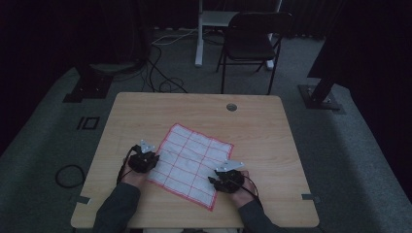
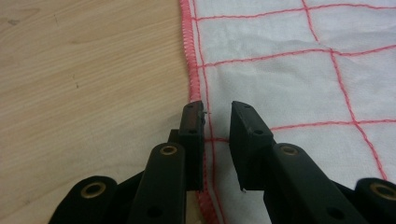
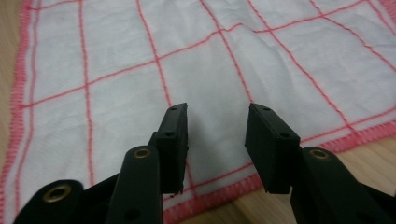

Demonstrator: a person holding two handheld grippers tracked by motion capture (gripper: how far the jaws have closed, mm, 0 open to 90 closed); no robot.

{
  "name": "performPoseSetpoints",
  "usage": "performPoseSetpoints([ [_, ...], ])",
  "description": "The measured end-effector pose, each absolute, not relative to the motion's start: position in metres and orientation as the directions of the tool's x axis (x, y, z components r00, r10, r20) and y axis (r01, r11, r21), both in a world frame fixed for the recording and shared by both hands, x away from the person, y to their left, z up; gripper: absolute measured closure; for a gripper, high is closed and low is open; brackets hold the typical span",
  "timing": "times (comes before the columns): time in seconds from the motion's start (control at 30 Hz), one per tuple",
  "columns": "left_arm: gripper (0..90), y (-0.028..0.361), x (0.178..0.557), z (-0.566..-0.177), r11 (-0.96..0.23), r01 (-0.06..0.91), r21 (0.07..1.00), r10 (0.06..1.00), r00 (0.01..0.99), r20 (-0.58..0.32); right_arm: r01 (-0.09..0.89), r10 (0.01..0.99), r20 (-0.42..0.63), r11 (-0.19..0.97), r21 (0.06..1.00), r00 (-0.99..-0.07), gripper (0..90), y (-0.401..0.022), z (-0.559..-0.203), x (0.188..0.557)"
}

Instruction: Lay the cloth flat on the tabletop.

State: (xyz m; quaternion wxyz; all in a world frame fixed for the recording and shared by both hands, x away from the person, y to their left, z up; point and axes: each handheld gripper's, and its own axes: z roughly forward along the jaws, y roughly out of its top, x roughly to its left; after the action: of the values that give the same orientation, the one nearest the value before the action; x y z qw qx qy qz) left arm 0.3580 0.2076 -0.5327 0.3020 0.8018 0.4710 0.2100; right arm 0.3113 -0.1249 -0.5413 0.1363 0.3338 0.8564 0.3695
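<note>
A white cloth [image 1: 192,162] with a red grid and red stitched hem lies flat on the wooden table [image 1: 145,109], turned like a diamond. My left gripper [image 1: 154,157] sits at the cloth's left edge. In the left gripper view the left gripper [image 2: 217,109] is open; one jaw is over the hem [image 2: 191,70] and the other over the cloth [image 2: 280,70], which lies flat between them. My right gripper [image 1: 216,175] is at the cloth's near right edge. In the right gripper view the right gripper [image 3: 217,112] is open, low over the cloth [image 3: 187,60], with the hem [image 3: 224,193] just behind its jaws.
A round cable hole [image 1: 231,107] is set in the table's far side. Beyond the table stand a dark folding chair [image 1: 252,39] and a white stand [image 1: 200,34]. Cables [image 1: 160,73] lie on the grey floor, and dark posts stand on both sides.
</note>
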Motion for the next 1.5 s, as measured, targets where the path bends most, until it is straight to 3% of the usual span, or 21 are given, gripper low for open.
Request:
performPoseSetpoints([
  [0.6, 74.8, 0.186, 0.318, -0.54, -0.326, 0.606, 0.726, 0.868, 0.496, -0.025, 0.53, 0.765, 0.009, 0.438, 0.726, -0.644, 57.6, -0.167, -0.542, 0.336],
  [1.07, 74.5, 0.177, 0.304, -0.54, -0.336, 0.599, 0.727, 0.854, 0.519, -0.033, 0.532, 0.789, 0.01, 0.404, 0.744, -0.614, 56.6, -0.177, -0.544, 0.347],
  [1.2, 74.4, 0.178, 0.304, -0.54, -0.326, 0.602, 0.729, 0.851, 0.522, -0.05, 0.531, 0.765, 0.031, 0.417, 0.737, -0.643, 48.6, -0.179, -0.544, 0.349],
  [1.5, 69.8, 0.179, 0.305, -0.54, -0.318, 0.605, 0.73, 0.851, 0.522, -0.062, 0.548, 0.753, 0.05, 0.43, 0.717, -0.656, 40.5, -0.178, -0.541, 0.347],
])
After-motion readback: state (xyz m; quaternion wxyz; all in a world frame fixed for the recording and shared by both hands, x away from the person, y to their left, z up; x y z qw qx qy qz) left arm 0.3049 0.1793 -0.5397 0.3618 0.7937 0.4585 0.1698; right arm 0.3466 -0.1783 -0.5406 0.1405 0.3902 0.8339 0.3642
